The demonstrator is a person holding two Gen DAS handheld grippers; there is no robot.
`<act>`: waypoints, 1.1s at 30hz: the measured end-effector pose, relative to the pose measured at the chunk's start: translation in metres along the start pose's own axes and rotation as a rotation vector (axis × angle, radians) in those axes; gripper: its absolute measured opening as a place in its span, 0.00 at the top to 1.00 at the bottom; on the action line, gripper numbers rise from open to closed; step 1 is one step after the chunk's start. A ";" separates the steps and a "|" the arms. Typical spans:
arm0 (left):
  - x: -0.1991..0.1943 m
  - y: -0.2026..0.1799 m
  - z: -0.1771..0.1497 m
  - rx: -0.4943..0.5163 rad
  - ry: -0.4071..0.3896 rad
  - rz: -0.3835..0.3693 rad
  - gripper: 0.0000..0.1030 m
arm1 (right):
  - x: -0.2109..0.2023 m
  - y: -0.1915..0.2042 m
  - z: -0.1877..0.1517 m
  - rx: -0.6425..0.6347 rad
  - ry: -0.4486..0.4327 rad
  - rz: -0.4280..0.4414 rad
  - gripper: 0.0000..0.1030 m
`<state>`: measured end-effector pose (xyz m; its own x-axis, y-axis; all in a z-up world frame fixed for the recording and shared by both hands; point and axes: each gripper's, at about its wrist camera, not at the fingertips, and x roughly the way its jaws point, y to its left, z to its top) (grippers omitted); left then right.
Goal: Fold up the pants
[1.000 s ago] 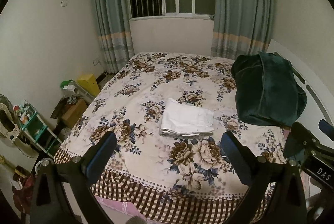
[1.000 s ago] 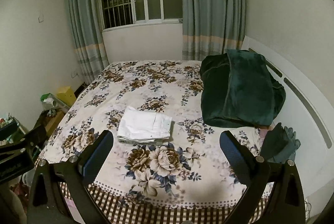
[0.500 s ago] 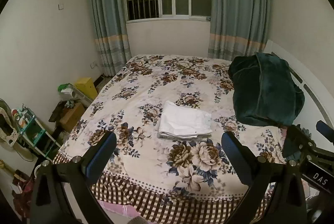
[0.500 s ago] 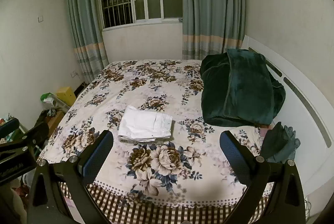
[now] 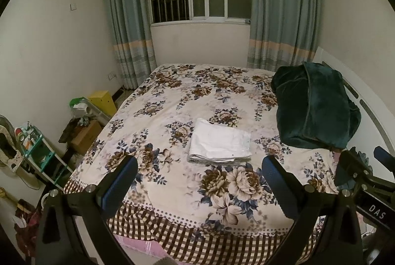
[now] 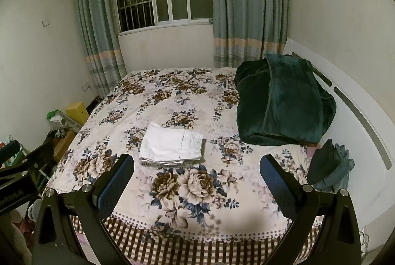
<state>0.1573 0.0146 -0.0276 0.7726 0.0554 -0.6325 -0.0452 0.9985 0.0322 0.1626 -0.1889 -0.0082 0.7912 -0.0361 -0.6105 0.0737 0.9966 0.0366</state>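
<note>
White pants [image 5: 219, 141] lie folded into a neat rectangle near the middle of the flowered bed [image 5: 172, 97]; they also show in the right wrist view [image 6: 171, 144]. My left gripper [image 5: 200, 181] is open and empty, held back above the bed's near edge. My right gripper [image 6: 197, 179] is open and empty too, at the same distance from the pants. The right gripper's body shows at the right edge of the left wrist view [image 5: 365, 186].
A dark green blanket [image 6: 281, 99] is heaped at the right by the white headboard [image 6: 358, 102]. A small dark cloth [image 6: 328, 166] lies at the bed's right edge. Boxes, a yellow bin [image 5: 102, 102] and a shelf [image 5: 37, 153] crowd the floor at the left.
Both grippers have drawn back and risen a little from the bed; the folded pants look slightly smaller and farther off. The pants have not moved.
</note>
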 end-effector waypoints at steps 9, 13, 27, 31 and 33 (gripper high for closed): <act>-0.004 0.001 -0.006 0.001 0.006 0.004 0.00 | 0.006 -0.004 -0.004 0.005 0.014 0.000 0.00; -0.003 0.002 -0.006 0.001 0.005 0.002 0.00 | 0.006 -0.004 -0.004 0.005 0.012 0.002 0.00; -0.003 0.001 -0.007 0.001 0.005 0.002 0.00 | 0.006 -0.003 -0.004 0.006 0.013 0.000 0.00; -0.003 0.001 -0.007 0.000 0.006 0.000 0.00 | 0.005 -0.002 -0.005 0.005 0.012 0.000 0.00; -0.003 0.000 -0.007 0.000 0.004 0.003 0.00 | 0.005 -0.003 -0.005 0.003 0.014 0.000 0.00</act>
<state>0.1505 0.0149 -0.0308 0.7698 0.0580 -0.6357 -0.0472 0.9983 0.0340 0.1632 -0.1913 -0.0156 0.7829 -0.0349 -0.6212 0.0751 0.9964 0.0388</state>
